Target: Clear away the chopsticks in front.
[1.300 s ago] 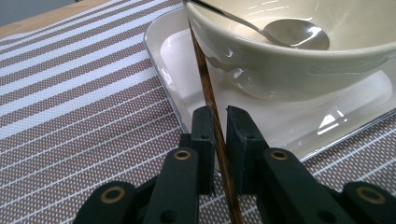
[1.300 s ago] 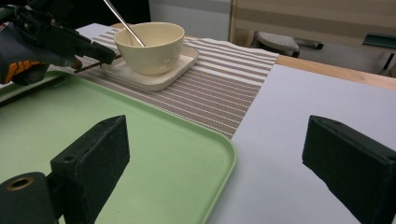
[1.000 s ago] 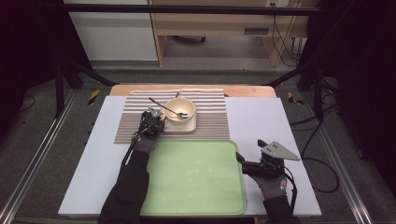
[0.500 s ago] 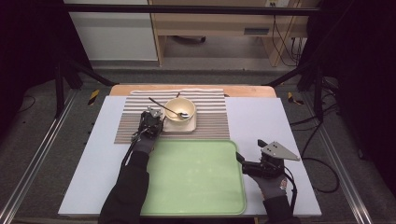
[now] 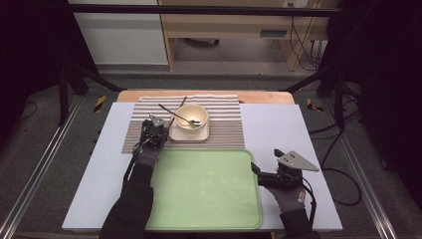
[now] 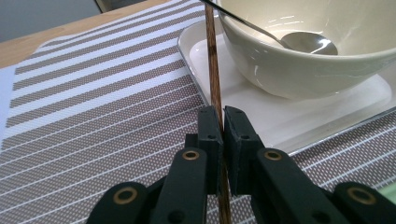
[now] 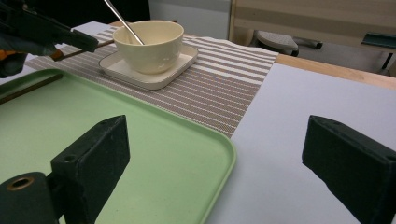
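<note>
Tongs (image 6: pixel 223 122) tight around chopstick (image 6: pixel 212 65)

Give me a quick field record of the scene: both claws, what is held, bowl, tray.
left claw: shut on the wooden chopstick, beside the saucer
right claw: open, holding nothing, at the tray's right edge
bowl: cream, on a square saucer, spoon inside
placemat: striped, under the saucer
tray: green, nothing on it

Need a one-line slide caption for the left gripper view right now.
Left gripper shut on a wooden chopstick lying beside the cream bowl and its spoon.
</note>
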`<state>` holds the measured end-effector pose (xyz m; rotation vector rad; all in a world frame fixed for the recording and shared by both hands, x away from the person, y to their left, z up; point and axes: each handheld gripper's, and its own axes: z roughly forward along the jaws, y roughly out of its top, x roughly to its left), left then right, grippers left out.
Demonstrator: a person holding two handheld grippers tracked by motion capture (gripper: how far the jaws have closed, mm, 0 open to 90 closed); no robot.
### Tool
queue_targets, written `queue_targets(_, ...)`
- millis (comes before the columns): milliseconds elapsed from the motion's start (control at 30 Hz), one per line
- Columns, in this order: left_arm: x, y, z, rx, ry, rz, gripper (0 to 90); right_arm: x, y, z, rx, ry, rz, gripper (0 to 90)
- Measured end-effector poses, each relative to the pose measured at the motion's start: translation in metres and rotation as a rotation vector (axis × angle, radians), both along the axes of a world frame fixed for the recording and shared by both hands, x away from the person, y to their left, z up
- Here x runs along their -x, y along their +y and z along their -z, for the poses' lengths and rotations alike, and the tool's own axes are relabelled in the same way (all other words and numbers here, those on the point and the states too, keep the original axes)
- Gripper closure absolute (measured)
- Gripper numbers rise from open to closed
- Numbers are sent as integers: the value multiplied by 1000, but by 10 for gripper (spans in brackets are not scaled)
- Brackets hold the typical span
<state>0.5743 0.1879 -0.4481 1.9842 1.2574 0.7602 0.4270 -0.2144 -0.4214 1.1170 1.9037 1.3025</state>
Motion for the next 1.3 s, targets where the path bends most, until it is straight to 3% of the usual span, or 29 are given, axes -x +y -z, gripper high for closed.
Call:
queue_targets(200, 10, 10, -5, 4, -12, -11, 851, 0, 0, 0, 2, -1, 1, 77)
queue_targets(733, 39, 31, -1, 11, -24, -43, 851, 1, 1, -1, 6, -5, 0, 78)
queue_targets(967, 57, 36, -2, -28, -29, -72, 851, 2, 1, -1, 2, -5, -3, 78)
queue_targets(1033, 64, 40, -3, -1, -34, -83, 851, 2, 2, -1, 3, -4, -3, 78)
queue_targets(1300, 89, 48, -8, 31, -67, -114, 851, 3, 2, -2, -2, -7, -5, 78)
